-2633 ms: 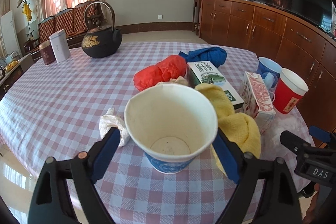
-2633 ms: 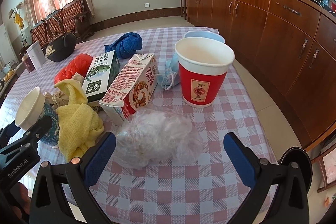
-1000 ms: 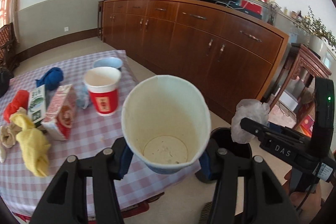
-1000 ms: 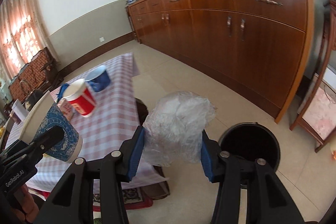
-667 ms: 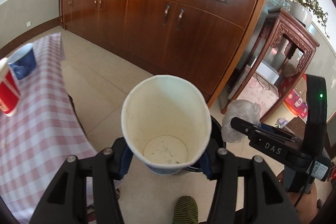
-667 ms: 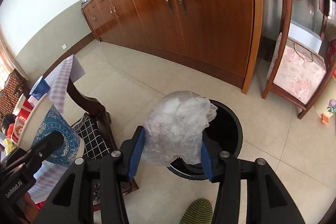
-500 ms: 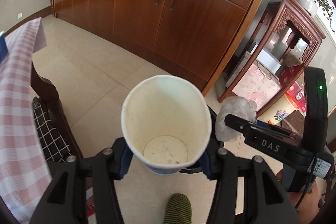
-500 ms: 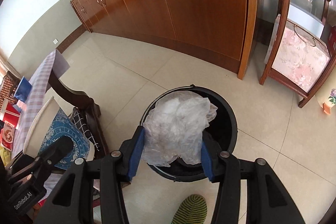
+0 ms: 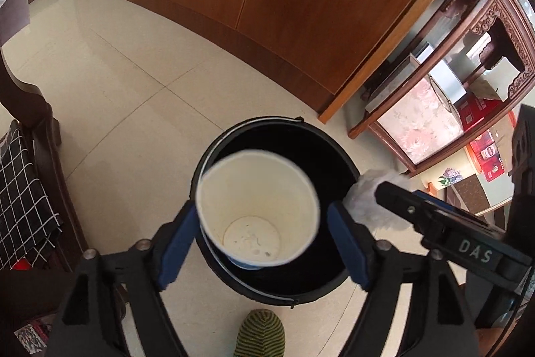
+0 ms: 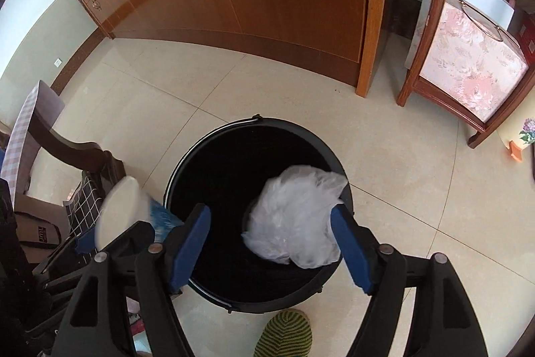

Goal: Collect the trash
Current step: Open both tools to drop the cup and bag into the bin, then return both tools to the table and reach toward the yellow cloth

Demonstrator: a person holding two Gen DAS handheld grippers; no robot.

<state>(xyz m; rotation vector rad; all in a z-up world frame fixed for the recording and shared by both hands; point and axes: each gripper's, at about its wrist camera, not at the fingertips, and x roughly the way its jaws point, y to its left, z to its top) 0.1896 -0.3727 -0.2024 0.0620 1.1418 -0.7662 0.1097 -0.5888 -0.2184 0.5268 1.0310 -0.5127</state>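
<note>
Now both jaws just opened wide: 1 paper cup [image 9: 255, 213], 1 plastic bag [image 10: 294, 216] loose over 1 bin [image 10: 214, 149].

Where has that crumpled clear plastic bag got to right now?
In the right wrist view the plastic bag sits over the mouth of the black bucket on the floor, against the right-hand pad of the open right tongs.

Your white paper cup [image 9: 255, 213], mouth up, hangs over the black bin [image 9: 334, 156]; the crumpled clear bag [image 10: 294, 216] sits at its four o'clock.
</note>
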